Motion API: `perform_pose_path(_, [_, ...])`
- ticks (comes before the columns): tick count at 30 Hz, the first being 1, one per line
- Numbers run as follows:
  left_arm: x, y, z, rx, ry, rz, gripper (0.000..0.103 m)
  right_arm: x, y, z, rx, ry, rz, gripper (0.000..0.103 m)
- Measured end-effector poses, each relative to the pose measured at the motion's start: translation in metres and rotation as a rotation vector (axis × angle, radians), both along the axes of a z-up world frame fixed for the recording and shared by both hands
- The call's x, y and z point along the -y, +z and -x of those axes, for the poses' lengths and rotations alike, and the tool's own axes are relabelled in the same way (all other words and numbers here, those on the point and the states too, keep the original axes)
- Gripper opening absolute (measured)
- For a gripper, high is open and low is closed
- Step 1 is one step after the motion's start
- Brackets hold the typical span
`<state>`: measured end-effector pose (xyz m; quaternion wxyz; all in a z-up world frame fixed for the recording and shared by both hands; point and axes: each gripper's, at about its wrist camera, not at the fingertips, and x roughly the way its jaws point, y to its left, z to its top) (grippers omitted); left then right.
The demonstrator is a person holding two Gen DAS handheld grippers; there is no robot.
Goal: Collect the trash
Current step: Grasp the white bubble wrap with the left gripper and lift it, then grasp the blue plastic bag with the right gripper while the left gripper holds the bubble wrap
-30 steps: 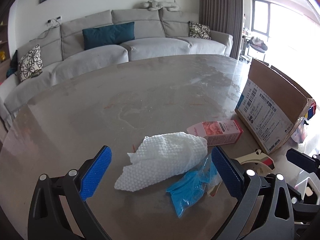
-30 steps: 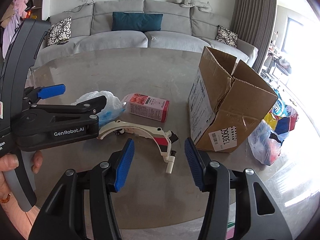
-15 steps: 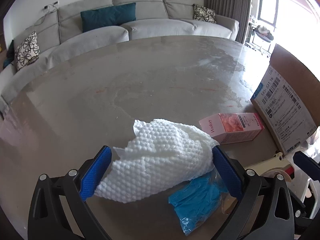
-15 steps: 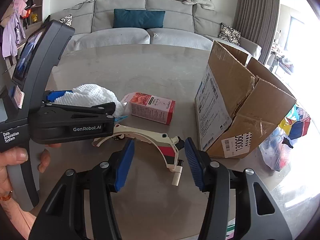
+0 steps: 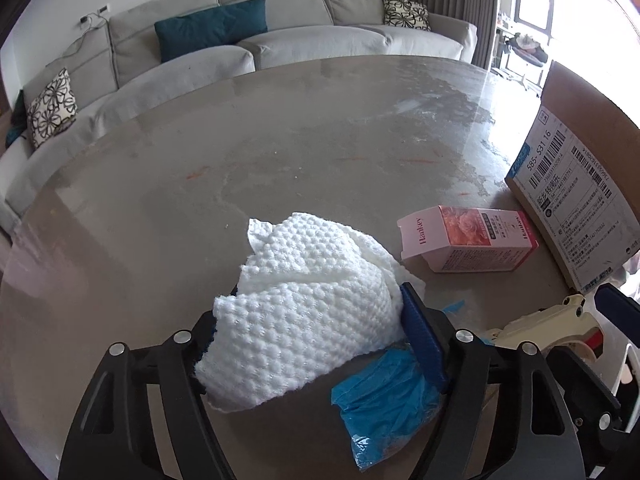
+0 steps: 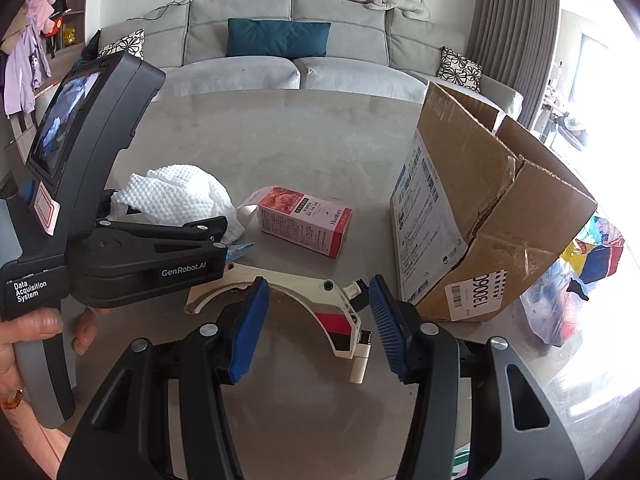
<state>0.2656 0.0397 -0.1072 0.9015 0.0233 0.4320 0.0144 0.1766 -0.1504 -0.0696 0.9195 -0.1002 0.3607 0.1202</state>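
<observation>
Around the paper towel (image 5: pixel 304 316), left claw (image 5: pixel 312 336) closing, formerly wide.

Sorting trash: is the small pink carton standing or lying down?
Lying down: the small pink carton rests on its long side on the table, end flap open.

Beyond my bench's far edge a grey sofa (image 6: pixel 288 68) lines the white wall, holding 1 teal cushion (image 6: pixel 278 38); bright window (image 5: pixel 568 8) right.
</observation>
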Motion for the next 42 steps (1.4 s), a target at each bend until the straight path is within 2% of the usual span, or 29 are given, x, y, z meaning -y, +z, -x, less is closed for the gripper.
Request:
perform_pose_path(4, [0.002,0.001,0.005,0.01,-0.004,0.001,0.059,-0.002,0.0,-0.001,0.003,0.001,0.0,0.053])
perform_pose_path(12, [0.006,0.005,0.014,0.031,-0.01,-0.009,0.025,-0.002,-0.001,-0.004,0.001,0.009,0.004,0.053])
perform_pose_path(14, [0.003,0.008,0.015,0.035,-0.005,0.003,0.021,-0.003,0.0,-0.004,0.004,0.008,0.003,0.053])
perform_pose_path(27, [-0.012,0.034,0.034,0.088,0.008,0.015,0.018,-0.005,0.012,0.012,0.028,0.022,-0.002,0.053])
perform_pose_path(42, [-0.041,0.065,0.058,0.133,0.033,0.003,0.018,-0.035,0.029,0.019,0.047,0.074,-0.014,0.053])
